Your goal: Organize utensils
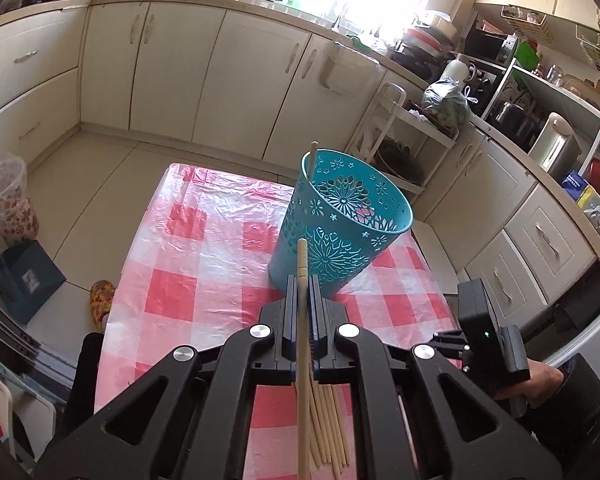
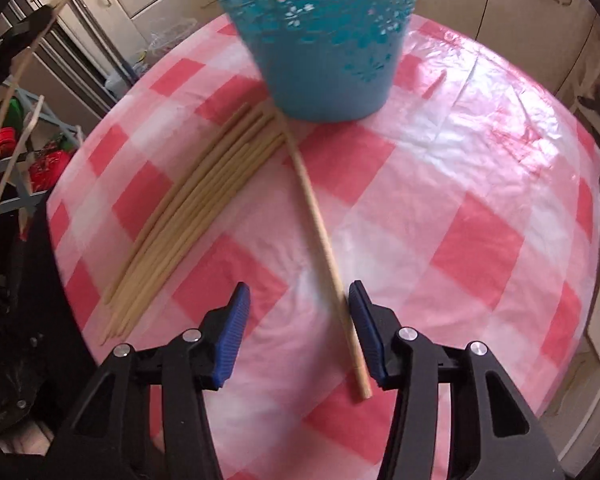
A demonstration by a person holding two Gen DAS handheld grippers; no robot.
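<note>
Held chopstick (image 1: pixel 302 300): pinched between my left gripper (image 1: pixel 302 284) fingers, pointing away toward the teal basket (image 1: pixel 340 224)
Basket: upright on the checked tablecloth (image 1: pixel 204 264); one stick (image 1: pixel 312 160) leans inside at its far-left rim
Loose chopstick (image 2: pixel 328 256): lies on the cloth inside my right gripper (image 2: pixel 299 300), close to the right pad (image 2: pixel 366 320); fingers spread wide, low over the table
Bundle of chopsticks (image 2: pixel 196 216): flat on the cloth, left of the loose one, far ends near the basket's foot
</note>
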